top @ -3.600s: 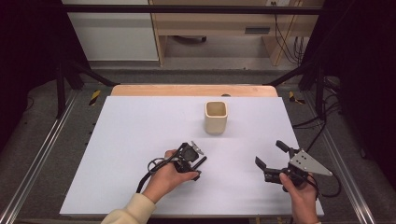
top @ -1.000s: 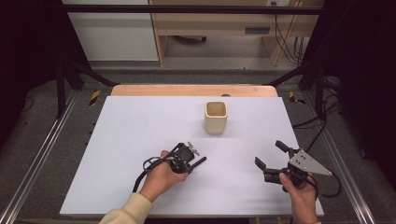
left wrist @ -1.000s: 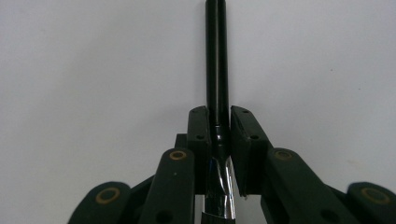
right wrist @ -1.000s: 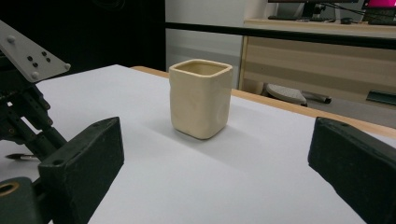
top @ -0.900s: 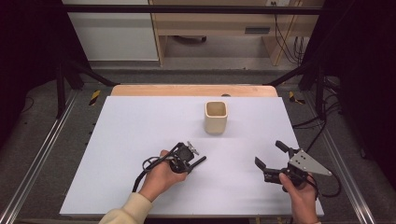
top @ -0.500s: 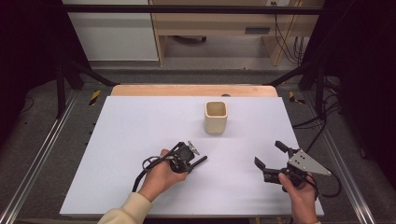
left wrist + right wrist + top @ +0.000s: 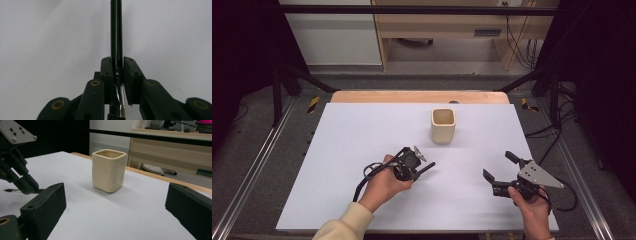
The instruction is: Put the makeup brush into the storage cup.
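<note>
A cream square cup (image 7: 443,125) (image 7: 108,170) stands upright on the white table top (image 7: 352,150), right of centre toward the back. My left gripper (image 7: 414,169) (image 7: 116,62) is shut on a thin black pen (image 7: 116,30) with a silver band, and lies low over the table in front of the cup. The pen (image 7: 428,165) sticks out past the jaws toward the right. My right gripper (image 7: 498,165) (image 7: 115,202) is open with nothing between its jaws, near the front right, and faces the cup. In the right gripper view the left gripper (image 7: 15,170) is at the far left.
A wooden strip (image 7: 412,96) borders the table's far edge. Metal rails (image 7: 257,165) run along both sides. Beyond the table stand a wooden bench (image 7: 452,30) and hanging cables (image 7: 522,45). Open white surface lies left of the cup and between the two grippers.
Since the earliest frame the left gripper with the pen has drifted slightly to the left. The right gripper and the cup have stayed in place.
</note>
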Demonstrator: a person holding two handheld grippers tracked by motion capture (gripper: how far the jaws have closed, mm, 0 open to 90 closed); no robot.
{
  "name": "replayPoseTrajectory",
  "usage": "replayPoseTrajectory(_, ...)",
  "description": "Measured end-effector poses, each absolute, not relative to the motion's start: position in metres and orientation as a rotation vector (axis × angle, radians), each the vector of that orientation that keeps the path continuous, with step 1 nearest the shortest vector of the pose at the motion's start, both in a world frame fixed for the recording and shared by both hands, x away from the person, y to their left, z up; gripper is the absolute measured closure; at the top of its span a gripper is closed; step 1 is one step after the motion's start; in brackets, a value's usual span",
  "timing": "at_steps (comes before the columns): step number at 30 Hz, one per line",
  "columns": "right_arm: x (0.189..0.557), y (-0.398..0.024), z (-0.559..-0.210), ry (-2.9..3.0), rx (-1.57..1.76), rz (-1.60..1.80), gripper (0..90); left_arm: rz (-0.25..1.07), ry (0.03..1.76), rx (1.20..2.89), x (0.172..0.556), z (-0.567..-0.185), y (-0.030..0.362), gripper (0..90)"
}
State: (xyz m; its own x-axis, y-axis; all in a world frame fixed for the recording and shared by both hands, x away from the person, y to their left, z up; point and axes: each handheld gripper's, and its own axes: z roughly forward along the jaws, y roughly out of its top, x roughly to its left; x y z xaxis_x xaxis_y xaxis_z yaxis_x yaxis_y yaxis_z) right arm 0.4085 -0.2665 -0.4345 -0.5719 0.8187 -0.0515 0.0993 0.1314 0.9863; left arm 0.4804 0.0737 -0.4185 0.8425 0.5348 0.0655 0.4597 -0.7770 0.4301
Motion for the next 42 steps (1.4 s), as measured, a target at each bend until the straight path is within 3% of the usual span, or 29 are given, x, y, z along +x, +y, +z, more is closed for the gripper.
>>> replayPoseTrajectory(22, 0.404, -0.227, -0.435, 1.901, 0.683, 1.203, 5.0, 0.318, 0.697, 2.591, 0.488, -0.382, 0.081, 78.3)
replayPoseTrajectory(42, 0.403, -0.206, -0.437, 1.946, 0.605, 1.140, 7.0, 0.319, 0.622, 2.614, 0.489, -0.364, 0.073, 78.3)
